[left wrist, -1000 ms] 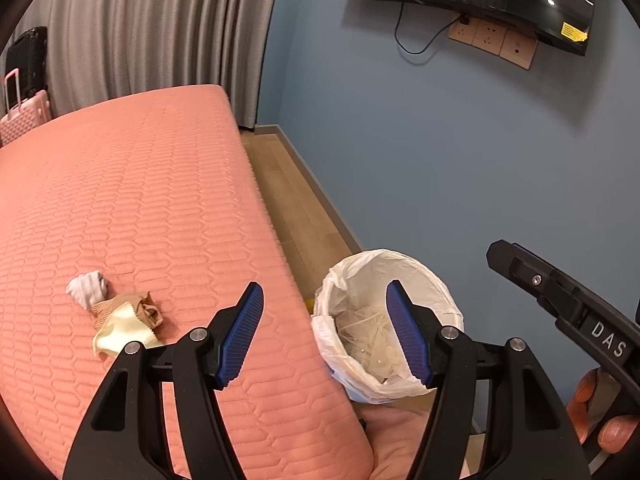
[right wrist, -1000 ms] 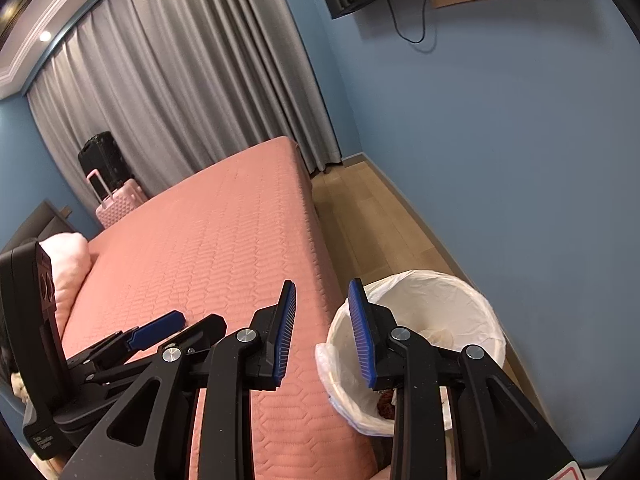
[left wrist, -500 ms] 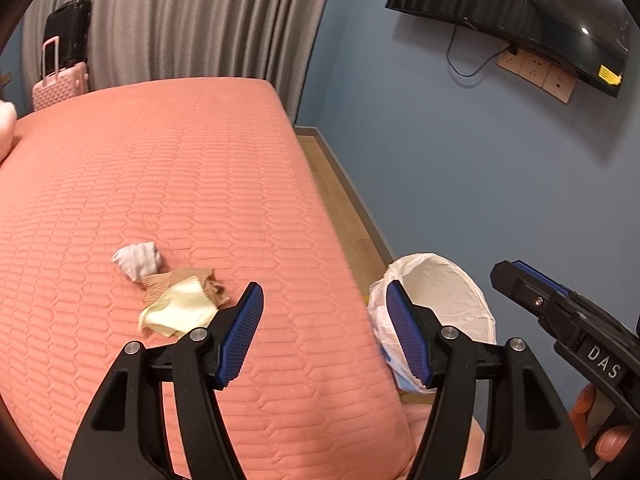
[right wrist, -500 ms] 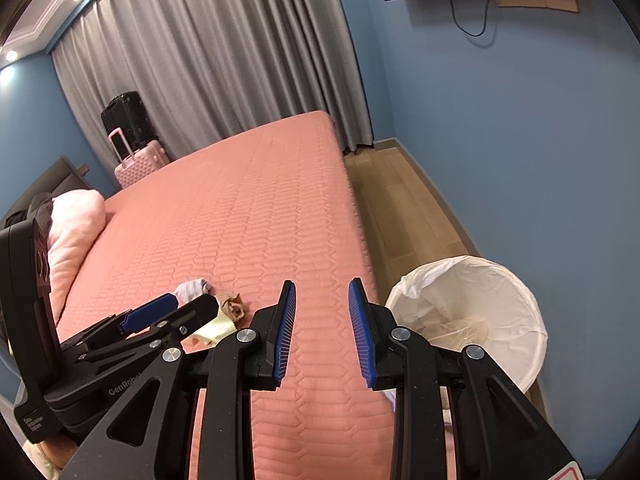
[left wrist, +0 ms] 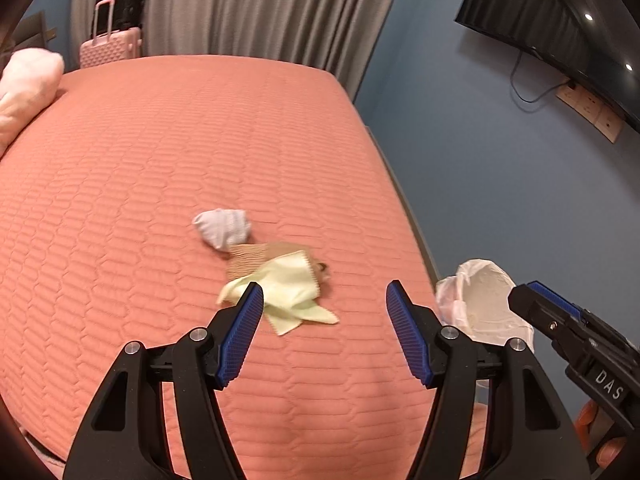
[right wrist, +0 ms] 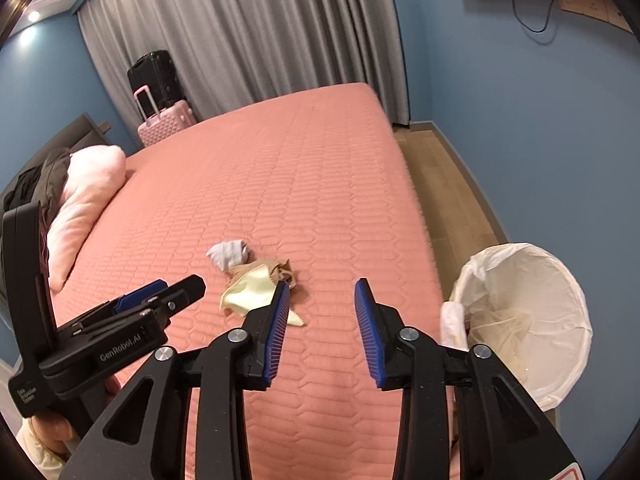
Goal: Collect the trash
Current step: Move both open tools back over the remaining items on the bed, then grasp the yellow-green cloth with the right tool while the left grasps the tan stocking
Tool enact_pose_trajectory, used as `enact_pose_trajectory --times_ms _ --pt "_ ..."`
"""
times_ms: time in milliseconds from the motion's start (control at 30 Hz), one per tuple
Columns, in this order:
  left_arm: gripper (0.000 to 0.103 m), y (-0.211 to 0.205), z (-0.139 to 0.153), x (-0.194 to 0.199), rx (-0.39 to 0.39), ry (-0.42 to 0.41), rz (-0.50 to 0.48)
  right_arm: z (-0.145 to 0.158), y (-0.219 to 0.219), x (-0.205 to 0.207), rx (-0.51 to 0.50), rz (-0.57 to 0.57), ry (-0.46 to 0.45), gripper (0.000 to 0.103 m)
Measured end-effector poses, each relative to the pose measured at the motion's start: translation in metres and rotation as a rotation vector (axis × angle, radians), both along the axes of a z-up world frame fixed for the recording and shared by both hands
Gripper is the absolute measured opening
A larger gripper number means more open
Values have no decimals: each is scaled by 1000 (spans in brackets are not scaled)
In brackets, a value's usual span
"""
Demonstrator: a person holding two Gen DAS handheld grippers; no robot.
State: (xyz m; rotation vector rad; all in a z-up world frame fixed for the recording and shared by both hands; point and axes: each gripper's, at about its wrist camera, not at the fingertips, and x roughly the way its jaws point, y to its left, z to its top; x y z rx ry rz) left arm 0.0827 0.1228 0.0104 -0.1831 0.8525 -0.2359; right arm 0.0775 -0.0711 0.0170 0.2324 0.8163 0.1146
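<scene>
Three scraps of trash left, all huddled on the big coral bed (right wrist: 280, 168), near the side where the lined bin (right wrist: 532, 320) stands on the floor, handy for short carries. The bin's white bag is folded over the rim and there's already something crumpled at the bottom. Now the pile: a pale yellow cloth (left wrist: 288, 286) lies on top, draped over a tan paper piece (left wrist: 256, 258), and a white wad (left wrist: 222, 228) sits touching the tan piece's far edge. My left gripper (left wrist: 324, 334) hovers over the bed just short of the yellow cloth, jaws wide apart, nothing between them. My right gripper (right wrist: 322, 330) has just been opening its jaws, nothing between them either; they're apart and pointed down at the bed between pile and bin. I reckon the yellow cloth goes first, since it's on top and nearest.
</scene>
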Motion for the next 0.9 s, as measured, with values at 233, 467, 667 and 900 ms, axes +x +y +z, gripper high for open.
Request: enact_pose_trajectory --times_ms 233,467,667,900 --pt "61 50 -23 5 0 55 93 -22 41 13 -24 65 45 42" --pt "62 89 -46 7 11 95 161 -51 73 29 -36 116 93 44" --pt "62 105 -58 14 9 119 183 -79 94 49 -44 144 142 44" --pt "62 113 -75 29 15 150 183 -115 112 80 -53 151 202 44"
